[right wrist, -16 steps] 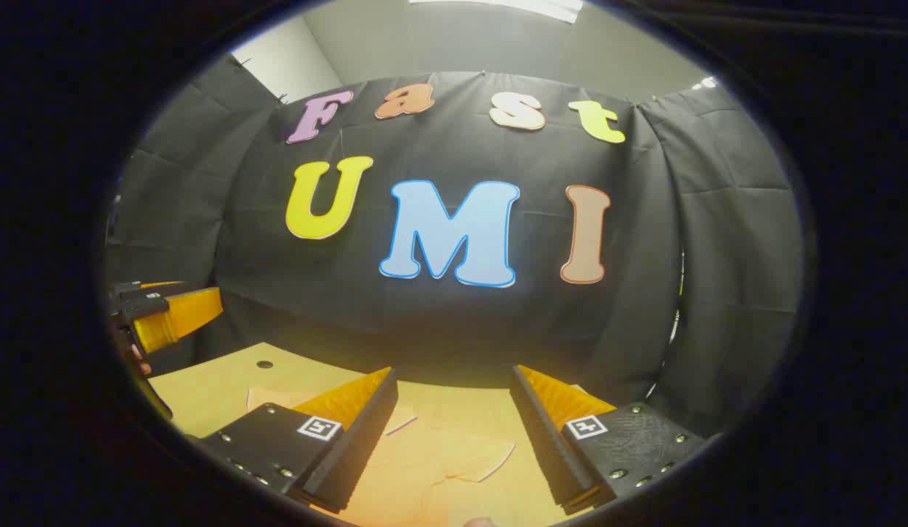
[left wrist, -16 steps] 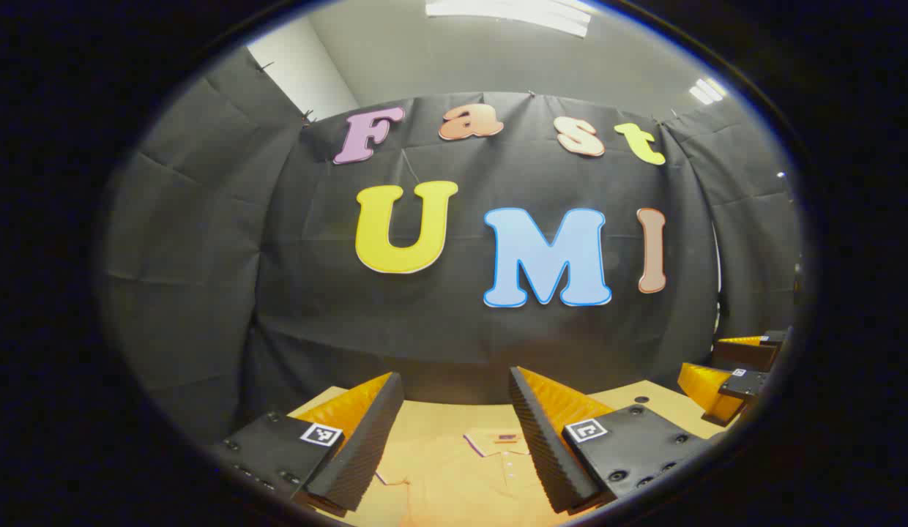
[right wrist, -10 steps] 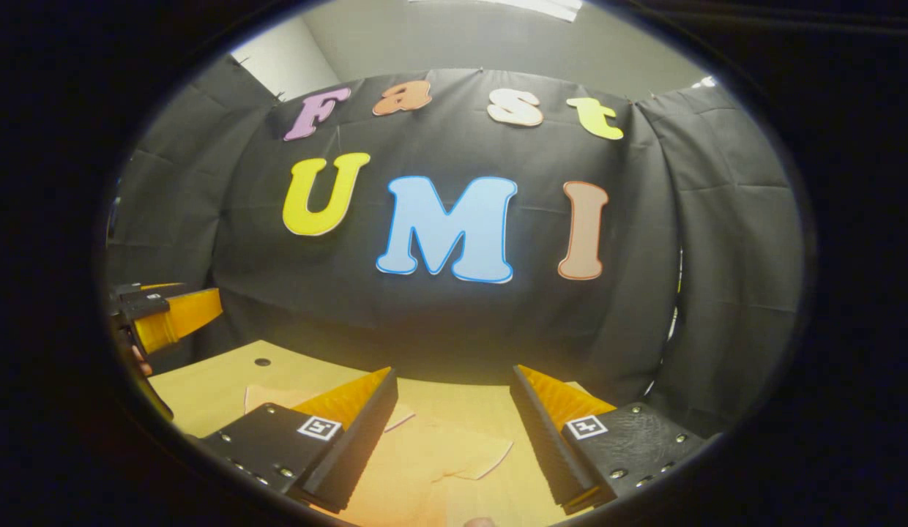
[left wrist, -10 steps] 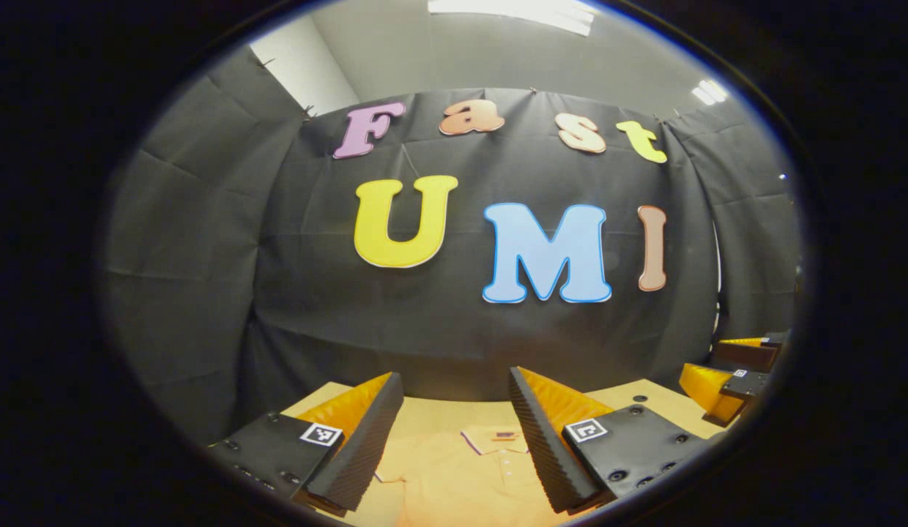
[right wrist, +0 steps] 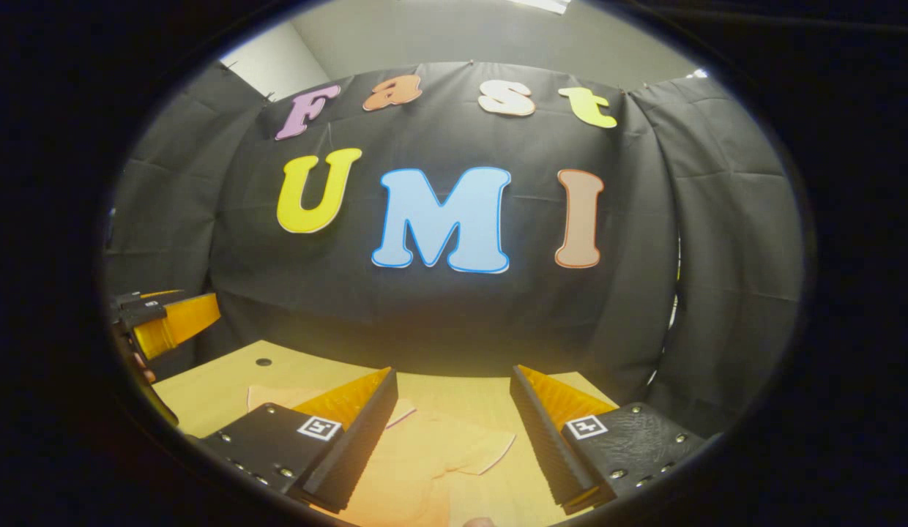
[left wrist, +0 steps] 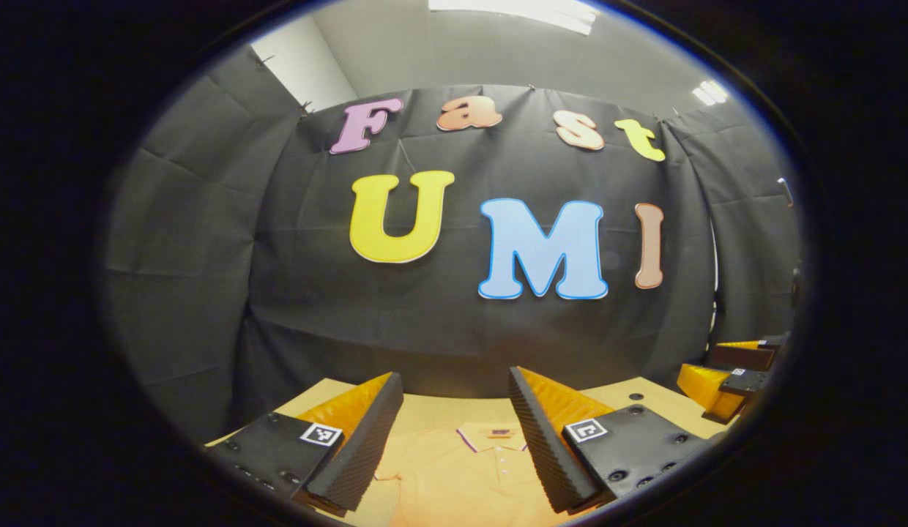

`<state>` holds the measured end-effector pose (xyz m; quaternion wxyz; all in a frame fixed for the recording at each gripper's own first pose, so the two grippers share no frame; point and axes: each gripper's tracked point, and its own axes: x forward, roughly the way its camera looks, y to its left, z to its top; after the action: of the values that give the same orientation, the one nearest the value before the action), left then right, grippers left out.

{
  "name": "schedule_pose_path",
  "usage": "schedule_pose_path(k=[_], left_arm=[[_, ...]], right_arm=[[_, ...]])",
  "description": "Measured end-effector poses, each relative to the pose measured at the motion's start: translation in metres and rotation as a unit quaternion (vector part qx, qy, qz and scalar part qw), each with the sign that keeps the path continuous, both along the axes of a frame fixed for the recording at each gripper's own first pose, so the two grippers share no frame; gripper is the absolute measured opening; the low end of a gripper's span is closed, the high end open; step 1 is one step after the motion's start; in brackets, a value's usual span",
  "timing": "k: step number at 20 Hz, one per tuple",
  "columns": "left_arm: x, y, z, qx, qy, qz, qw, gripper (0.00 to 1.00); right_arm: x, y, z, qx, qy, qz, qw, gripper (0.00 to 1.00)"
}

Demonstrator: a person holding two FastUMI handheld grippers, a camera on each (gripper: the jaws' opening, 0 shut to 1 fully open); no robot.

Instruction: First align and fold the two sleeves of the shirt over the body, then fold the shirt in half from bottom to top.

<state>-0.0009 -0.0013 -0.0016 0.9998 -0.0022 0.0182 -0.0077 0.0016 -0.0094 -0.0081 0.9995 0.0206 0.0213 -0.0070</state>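
Observation:
An orange polo shirt (left wrist: pixel 454 476) lies flat on the wooden table, collar toward the booth wall, seen between the fingers in the left gripper view. My left gripper (left wrist: pixel 454 399) hangs above it, open, nothing between its fingers. In the right gripper view the shirt's right sleeve (right wrist: pixel 454 450) spreads on the table under my right gripper (right wrist: pixel 454 391), which is open and holds nothing. The right gripper (left wrist: pixel 717 380) also shows at the far right of the left gripper view; the left gripper (right wrist: pixel 172 322) sits at the far left of the right gripper view.
The wooden table (right wrist: pixel 220 380) has a small round hole (right wrist: pixel 263 361) near its back left, also seen as a hole (left wrist: pixel 635 397) in the left gripper view. Black cloth walls (right wrist: pixel 439 315) close the booth behind and to both sides. A hand (right wrist: pixel 140 366) holds the left gripper.
Both views have tipped slightly downward, so more of the shirt and table shows. The shirt lies as before and both grippers stay open.

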Motion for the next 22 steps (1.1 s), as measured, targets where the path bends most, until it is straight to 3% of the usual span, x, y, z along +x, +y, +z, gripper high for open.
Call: schedule_pose_path(k=[14,22], left_arm=[[-0.001,-0.002,-0.005,0.005,0.012,-0.015,1.0,0.95],[-0.002,0.002,-0.018,0.007,0.045,-0.014,0.999,0.94]], right_arm=[[0.007,-0.001,-0.018,-0.006,0.021,-0.015,1.0,0.96],[0.051,-0.009,-0.096,0.012,0.127,-0.021,0.992,0.96]])
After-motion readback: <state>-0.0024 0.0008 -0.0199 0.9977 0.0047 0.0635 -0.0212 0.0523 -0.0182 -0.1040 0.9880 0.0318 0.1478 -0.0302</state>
